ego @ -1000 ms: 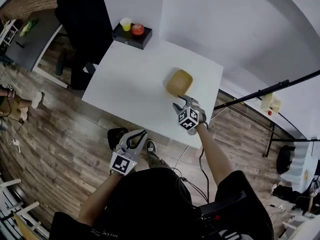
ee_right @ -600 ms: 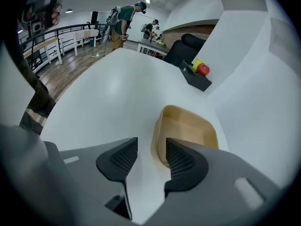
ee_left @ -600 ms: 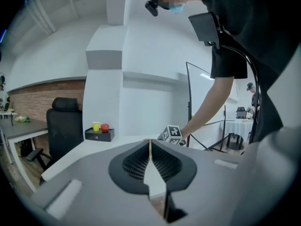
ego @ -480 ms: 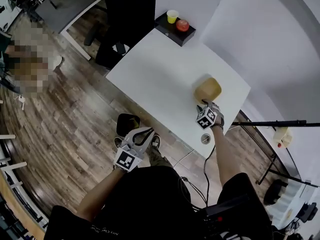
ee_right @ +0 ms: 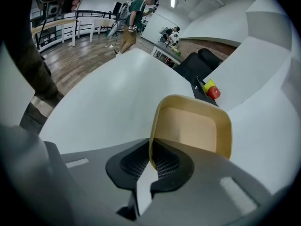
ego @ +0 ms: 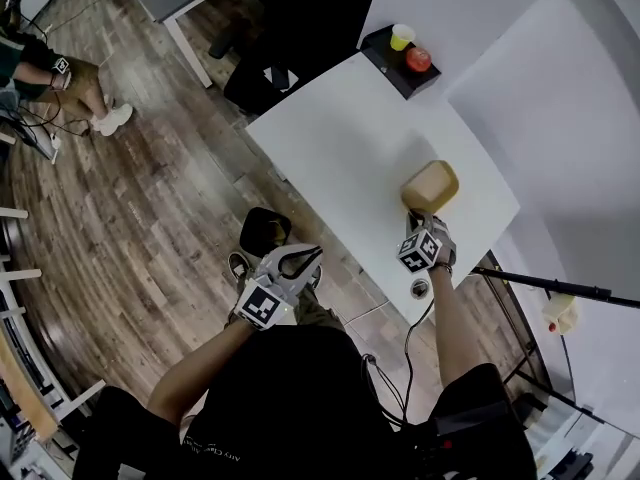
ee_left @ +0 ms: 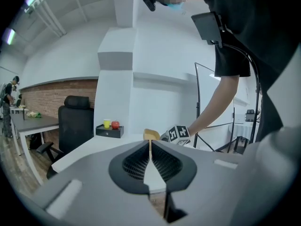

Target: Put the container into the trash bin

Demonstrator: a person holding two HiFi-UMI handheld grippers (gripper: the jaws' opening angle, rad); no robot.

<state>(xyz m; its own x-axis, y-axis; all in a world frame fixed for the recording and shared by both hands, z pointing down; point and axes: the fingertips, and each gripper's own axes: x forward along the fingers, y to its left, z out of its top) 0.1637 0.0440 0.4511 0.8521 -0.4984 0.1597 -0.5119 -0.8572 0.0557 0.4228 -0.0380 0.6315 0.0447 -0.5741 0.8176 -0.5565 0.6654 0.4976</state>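
A tan, shallow container (ego: pixel 431 184) sits on the white table (ego: pixel 340 138) near its right end. My right gripper (ego: pixel 414 218) is at the container's near edge. In the right gripper view the container (ee_right: pixel 193 126) fills the middle, and the right gripper (ee_right: pixel 151 158) is shut on its near rim. My left gripper (ego: pixel 301 260) hangs over the floor in front of the table, shut, with nothing in it. From the left gripper (ee_left: pixel 150 147) the container (ee_left: pixel 151 134) shows far off. A small dark bin (ego: pixel 262 232) stands on the floor just beyond the left gripper.
A black box (ego: pixel 398 66) with a yellow cup (ego: pixel 402 36) and a red fruit (ego: pixel 418 59) sits at the table's far end. A black chair (ego: pixel 300 18) stands behind the table. A dark stand bar (ego: pixel 550 286) runs at the right. A person (ego: pixel 60 73) is at the far left.
My right gripper has come down to the container's near rim and its jaws have shut on it. The left gripper has drifted a little toward the table. The head view has swung.
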